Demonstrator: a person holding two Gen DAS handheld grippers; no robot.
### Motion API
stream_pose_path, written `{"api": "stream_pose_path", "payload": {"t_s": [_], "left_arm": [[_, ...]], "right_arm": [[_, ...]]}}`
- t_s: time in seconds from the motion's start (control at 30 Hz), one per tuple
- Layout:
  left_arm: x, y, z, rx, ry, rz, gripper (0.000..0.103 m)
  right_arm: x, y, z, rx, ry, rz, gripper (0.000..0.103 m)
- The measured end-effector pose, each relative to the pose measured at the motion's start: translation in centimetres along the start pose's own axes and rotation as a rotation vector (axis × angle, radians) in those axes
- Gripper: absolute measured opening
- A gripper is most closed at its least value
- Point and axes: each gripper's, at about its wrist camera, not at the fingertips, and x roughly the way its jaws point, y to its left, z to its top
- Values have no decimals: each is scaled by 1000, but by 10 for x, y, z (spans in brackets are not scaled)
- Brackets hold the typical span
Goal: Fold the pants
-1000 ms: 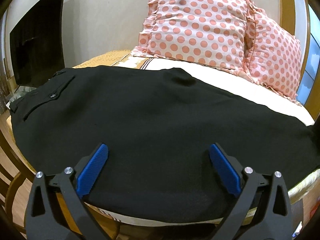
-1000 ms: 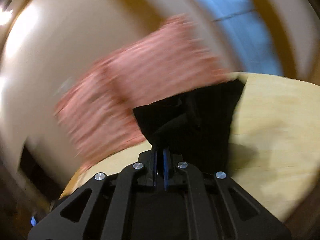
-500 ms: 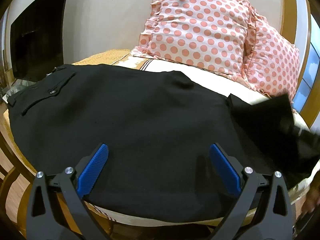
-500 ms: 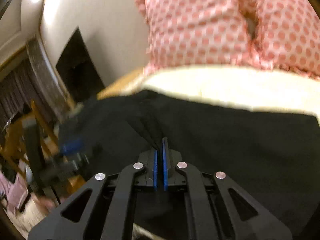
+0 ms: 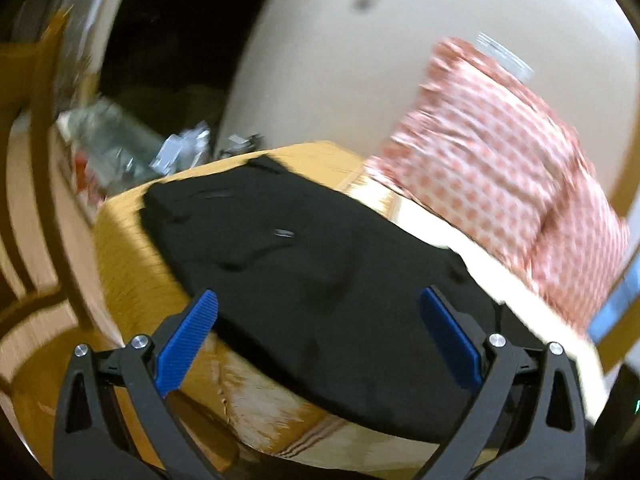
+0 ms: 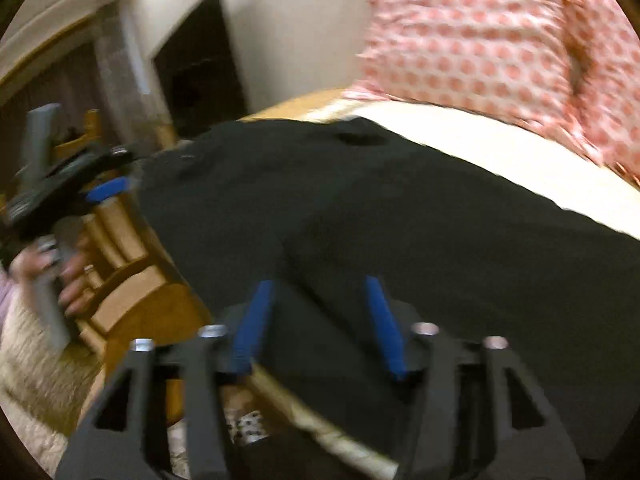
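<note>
Item: black pants (image 5: pixel 320 280), laid flat on a bed with a yellow-and-cream cover (image 5: pixel 132 248). In the left wrist view we see them fill the middle of the frame, running from the centre left down to the lower right. In the right wrist view the pants (image 6: pixel 400 216) spread across the centre and right, with a folded layer lying near the bottom centre.

Item: left gripper (image 5: pixel 318 336), bottom of its own frame. We record its blue pads (image 5: pixel 188 336) as spread wide apart, gripping nothing. The near edge of the pants lies between and just ahead of the pads; whether they touch the cloth we cannot tell. The same gripper (image 6: pixel 92 190) appears at the left edge of the right wrist view, held by a hand (image 6: pixel 64 276), beside the left end of the pants.

Item: right gripper (image 6: pixel 320 320), bottom centre of its frame. We note its fingers (image 6: pixel 254 324) parted, with the folded cloth lying between them; contact is blurred.

Item: two pink dotted pillows (image 5: pixel 500 168), upper right in both views, behind the pants.

Item: wooden chair (image 6: pixel 120 264), left of the bed. Both views are motion-blurred.
</note>
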Motion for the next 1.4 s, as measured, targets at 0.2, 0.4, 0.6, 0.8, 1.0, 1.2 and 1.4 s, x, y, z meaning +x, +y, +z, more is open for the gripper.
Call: {"api": "stream_pose_path", "payload": {"t_s": [0.2,0.4,0.6,0.8,1.0,1.2,1.4], "left_arm": [[19,46,19,-172,49,14,99],[40,64,25,-232,119,28,88],[42,50,24,-201,136,16,88],[44,39,25,-195,138,-17,77],[48,68,22,-404,151,-121,53],[53,76,28,-445,150,-147,29],[52,55,40,-316,116,-62,15]], "right_arm": [[9,-42,2,153,34,-101,56],[1,-34,-5,108,9,-120,57],[8,-38,-1,99,8,-109,63],[8,-37,-3,98,1,-105,65],[7,-37,-4,94,-6,-104,65],[7,-36,-5,87,-16,-105,66],[4,-37,-6,85,-23,-100,67]]}}
